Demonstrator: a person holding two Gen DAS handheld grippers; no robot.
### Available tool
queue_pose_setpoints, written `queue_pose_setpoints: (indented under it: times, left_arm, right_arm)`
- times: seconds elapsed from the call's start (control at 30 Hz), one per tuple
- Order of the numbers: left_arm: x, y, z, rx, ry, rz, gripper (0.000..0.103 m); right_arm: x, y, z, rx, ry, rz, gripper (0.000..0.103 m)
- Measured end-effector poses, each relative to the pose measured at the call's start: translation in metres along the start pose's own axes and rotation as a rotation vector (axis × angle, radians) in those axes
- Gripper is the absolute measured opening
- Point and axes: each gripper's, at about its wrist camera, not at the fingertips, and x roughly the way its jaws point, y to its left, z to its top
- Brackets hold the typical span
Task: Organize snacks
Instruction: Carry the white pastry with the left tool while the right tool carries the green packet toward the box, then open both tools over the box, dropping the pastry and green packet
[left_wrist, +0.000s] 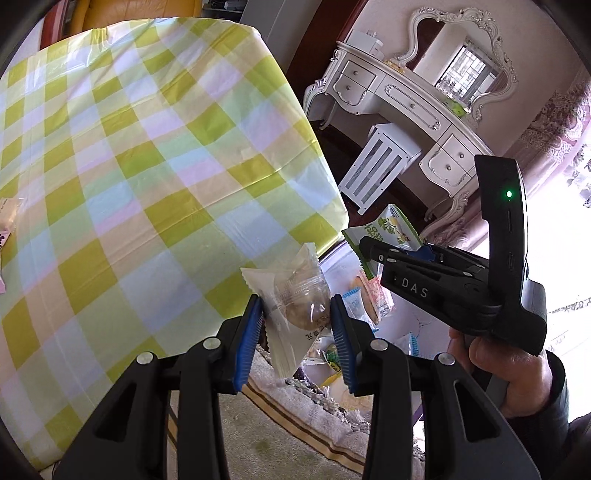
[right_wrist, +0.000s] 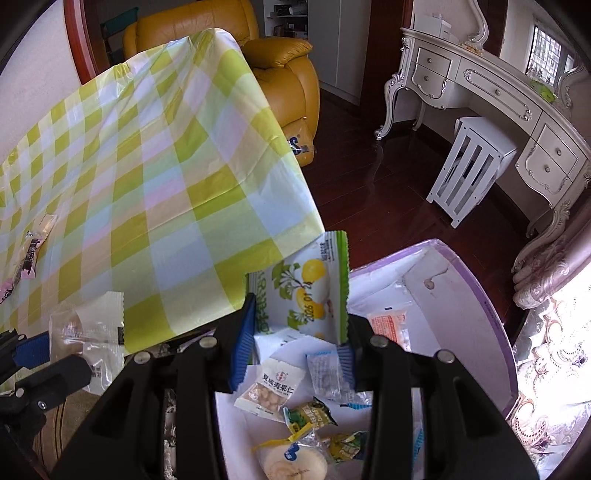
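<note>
Left gripper (left_wrist: 297, 332): fingers closed to a narrow gap on a clear-and-white pastry packet (left_wrist: 295, 302), pinched across its middle and held in the air beside the worktop (left_wrist: 147, 147) edge. Right gripper (right_wrist: 295, 332): fingers likewise closed on a green-and-white lemon-print sachet (right_wrist: 303, 288), gripped at its lower part, the upper half standing free. The sachet hangs over the open purple-rimmed box (right_wrist: 495, 314), which sits below worktop level and already contains a peanut packet (right_wrist: 271, 387), a round cake in clear wrap (right_wrist: 291, 461) and several smaller sachets. Two wrapped items remain at the far left of the checked tablecloth, one a dark-and-pink packet (right_wrist: 31, 258). Handling assessment: both held packets appear light, with thin, slick, crinkly film; the pastry inside is probably soft and liable to crush, so grip is better placed on the sealed margin. The sachet looks flat and tolerant of a mid-body pinch. Slippage under light grip is the principal risk.
</note>
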Motion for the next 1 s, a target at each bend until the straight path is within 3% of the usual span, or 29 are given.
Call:
queue_pose_setpoints:
  times: [0.43,0.5,0.57,1.0]
  left_arm:
    - [0.025,-0.032,-0.001,0.068,0.083,-0.064,0.041]
    - [0.029,-0.034,-0.002,0.067,0.100,-0.085,0.046]
    - [0.032,-0.035,-0.003,0.065,0.112,-0.097,0.053]
    - [0.010,0.001,0.005,-0.025,0.028,-0.025,0.054]
  right_arm:
    - [0.002,-0.017,0.002,0.047,-0.002,-0.024,0.042]
    - [0.002,-0.017,0.002,0.051,-0.003,-0.030,0.053]
    - [0.001,-0.019,0.002,0.054,-0.007,-0.037,0.056]
    - [-0.005,-0.001,0.006,0.032,-0.026,-0.017,0.064]
